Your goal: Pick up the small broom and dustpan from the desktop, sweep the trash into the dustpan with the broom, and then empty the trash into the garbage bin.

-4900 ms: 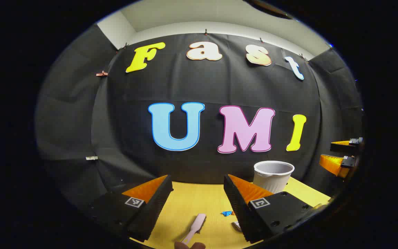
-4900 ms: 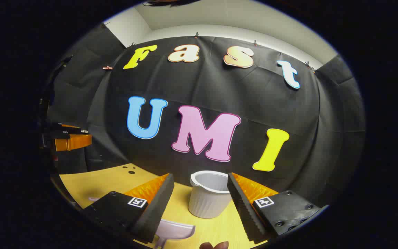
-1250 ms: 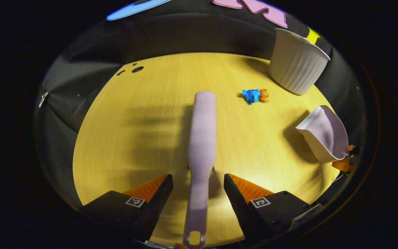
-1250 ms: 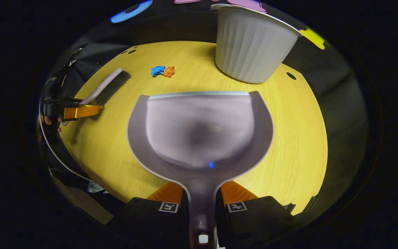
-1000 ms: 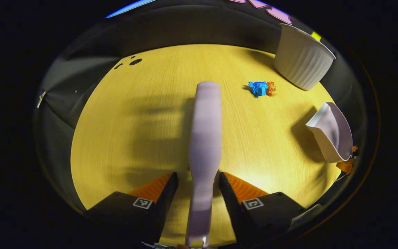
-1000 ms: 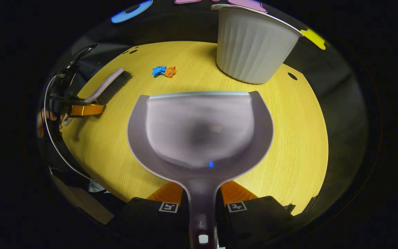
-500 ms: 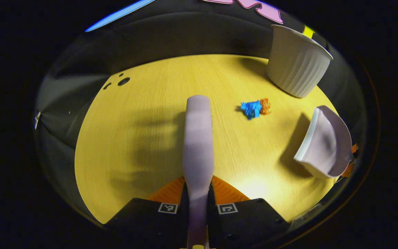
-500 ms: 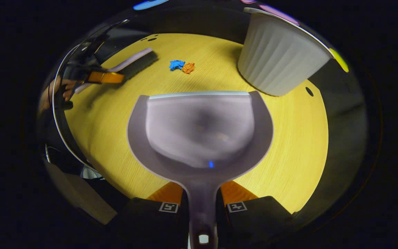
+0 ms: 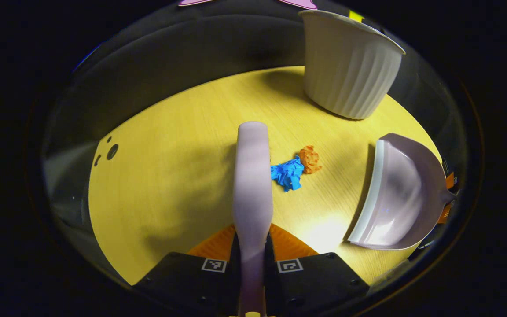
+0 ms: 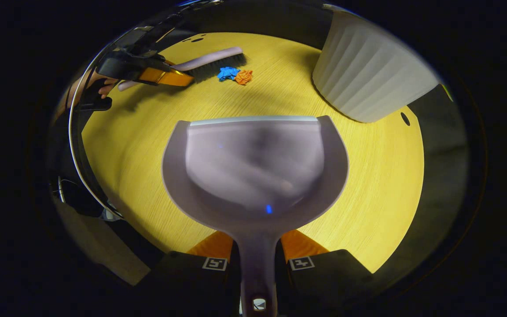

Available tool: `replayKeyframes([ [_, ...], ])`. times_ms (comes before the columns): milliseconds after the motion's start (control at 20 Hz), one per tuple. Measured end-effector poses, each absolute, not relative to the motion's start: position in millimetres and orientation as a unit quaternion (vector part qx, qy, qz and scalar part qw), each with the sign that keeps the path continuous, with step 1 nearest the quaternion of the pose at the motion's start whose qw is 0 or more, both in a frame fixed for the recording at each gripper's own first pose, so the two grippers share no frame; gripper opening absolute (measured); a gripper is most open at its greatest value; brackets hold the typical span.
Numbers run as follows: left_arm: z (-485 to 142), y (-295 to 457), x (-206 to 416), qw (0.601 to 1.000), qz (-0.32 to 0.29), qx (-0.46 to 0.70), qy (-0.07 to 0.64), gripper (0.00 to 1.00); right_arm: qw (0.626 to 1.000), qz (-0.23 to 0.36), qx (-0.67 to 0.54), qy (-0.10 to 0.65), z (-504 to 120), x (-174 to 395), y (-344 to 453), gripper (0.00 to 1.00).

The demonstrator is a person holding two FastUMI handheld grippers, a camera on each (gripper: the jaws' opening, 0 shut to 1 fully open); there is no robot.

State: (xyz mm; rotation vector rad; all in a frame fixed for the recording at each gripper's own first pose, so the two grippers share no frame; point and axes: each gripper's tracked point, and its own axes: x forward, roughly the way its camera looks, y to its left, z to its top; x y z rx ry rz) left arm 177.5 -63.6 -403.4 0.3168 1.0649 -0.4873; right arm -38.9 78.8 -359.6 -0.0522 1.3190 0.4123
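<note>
Broom (image 9: 252,176) bristles hidden, handle clamped by left gripper (image 9: 251,264); dustpan (image 10: 253,167) likewise in right gripper (image 10: 257,262)

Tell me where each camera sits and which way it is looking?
Left gripper view: rides on the left tongs, looks down along the broom at the table; its own fingers show.
Right gripper view: rides on the right tongs, looks over the dustpan; the left tongs and a hand show farther off.
Both share the blue scrap, orange scrap and white bin.
</note>
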Motion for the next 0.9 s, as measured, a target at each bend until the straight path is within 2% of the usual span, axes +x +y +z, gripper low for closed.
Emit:
replayKeyframes([
  [200,-401,-89,163,0.808,-0.286,0.157,0.490,0.27,0.768,0.197,-0.034,0.608,-363,-39,77,0.36],
  [550,-399,-142,119,0.755,-0.413,0.192,0.472,0.27,0.768,0.219,-0.036,0.600,-362,-39,79,0.36],
  [750,-394,-147,113,0.728,-0.458,0.198,0.469,0.27,0.767,0.228,-0.031,0.599,-362,-40,77,0.36],
  [800,-387,-144,110,0.723,-0.468,0.194,0.470,0.30,0.768,0.229,-0.030,0.597,-365,-38,78,0.36],
  [850,-389,-147,108,0.718,-0.476,0.187,0.473,0.27,0.770,0.228,-0.025,0.595,-367,-35,78,0.36],
  [900,-386,-148,103,0.713,-0.484,0.175,0.477,0.30,0.773,0.229,-0.023,0.591,-372,-32,79,0.36],
])
